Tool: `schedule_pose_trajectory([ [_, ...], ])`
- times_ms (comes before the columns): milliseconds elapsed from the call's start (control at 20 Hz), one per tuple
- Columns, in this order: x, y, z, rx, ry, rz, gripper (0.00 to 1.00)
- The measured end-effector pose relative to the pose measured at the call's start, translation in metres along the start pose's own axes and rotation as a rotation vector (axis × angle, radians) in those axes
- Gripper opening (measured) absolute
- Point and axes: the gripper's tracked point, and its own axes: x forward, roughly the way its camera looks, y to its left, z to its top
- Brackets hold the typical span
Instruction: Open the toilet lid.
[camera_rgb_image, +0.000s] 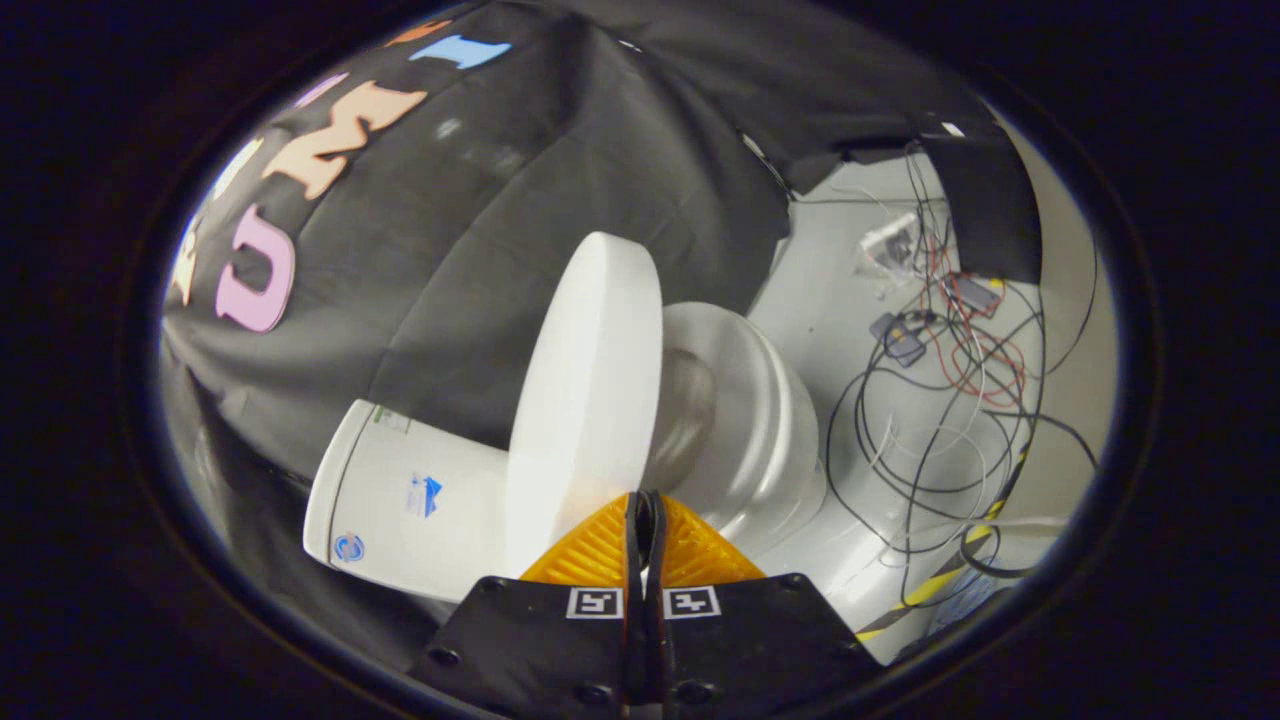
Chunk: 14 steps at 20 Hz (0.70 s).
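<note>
1. Just ahead of the gripper (645, 500), a white toilet lid (590, 400) stands raised off the bowl, seen nearly edge-on, with its broad flat face turned towards the cistern side.
2. Both fingers are drawn together with only a thin dark slit between them, and nothing shows in that slit; their tips sit right at the lower edge of the lid, though I cannot tell whether they touch it.
3. Beside the lid, on the side away from the cistern, the toilet seat (760, 400) lies down on the toilet bowl (790, 490), and the shadowed hollow of the bowl (685, 410) shows between the lid and the seat ring.
4. On the other side of the lid the white cistern (400, 500) juts out, with a few small stickers (424, 495) on its face.
5. Behind the toilet hangs the black cloth wall (500, 250) of the booth, draped in folds.
6. Beyond the bowl the pale floor (830, 290) carries a loose tangle of black, white and red cables (950, 400), with a few small devices (900, 338) among them.
7. Near the cables, closer to the gripper, a strip of yellow-and-black tape (930, 585) runs across the floor.
8. Another dark panel (985, 210) stands at the far end of the cables.
</note>
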Motion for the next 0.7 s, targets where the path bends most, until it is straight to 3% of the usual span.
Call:
schedule_pose_trajectory([
  [300, -0.019, 0.038, 0.013, -0.113, -0.102, 0.043, 0.00],
  [700, -0.023, 0.049, 0.019, -0.101, -0.110, -0.001, 0.00],
])
